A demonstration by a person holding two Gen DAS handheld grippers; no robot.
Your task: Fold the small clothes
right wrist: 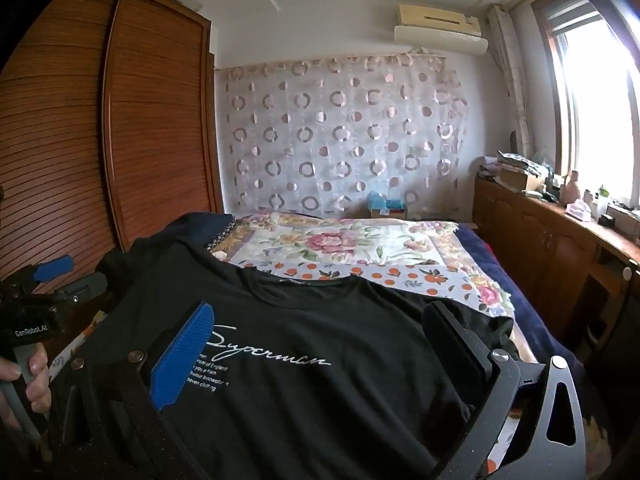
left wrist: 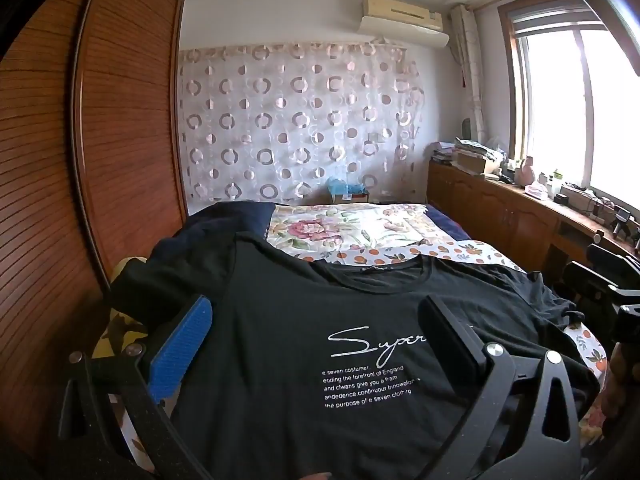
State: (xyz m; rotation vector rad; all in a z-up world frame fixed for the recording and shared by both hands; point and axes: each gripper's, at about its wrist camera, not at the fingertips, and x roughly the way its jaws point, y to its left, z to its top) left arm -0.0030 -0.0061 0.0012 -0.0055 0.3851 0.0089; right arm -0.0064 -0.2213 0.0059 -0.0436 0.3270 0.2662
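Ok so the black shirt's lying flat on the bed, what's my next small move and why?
Probably lower the left gripper onto the left sleeve and pinch it. Both it and the right gripper are open and empty over the black T-shirt, spread print-up and unfolded.

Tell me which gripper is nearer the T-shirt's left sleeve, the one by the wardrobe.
Left. The left gripper hovers open over the T-shirt near that sleeve; the right gripper hovers open further toward the window side.
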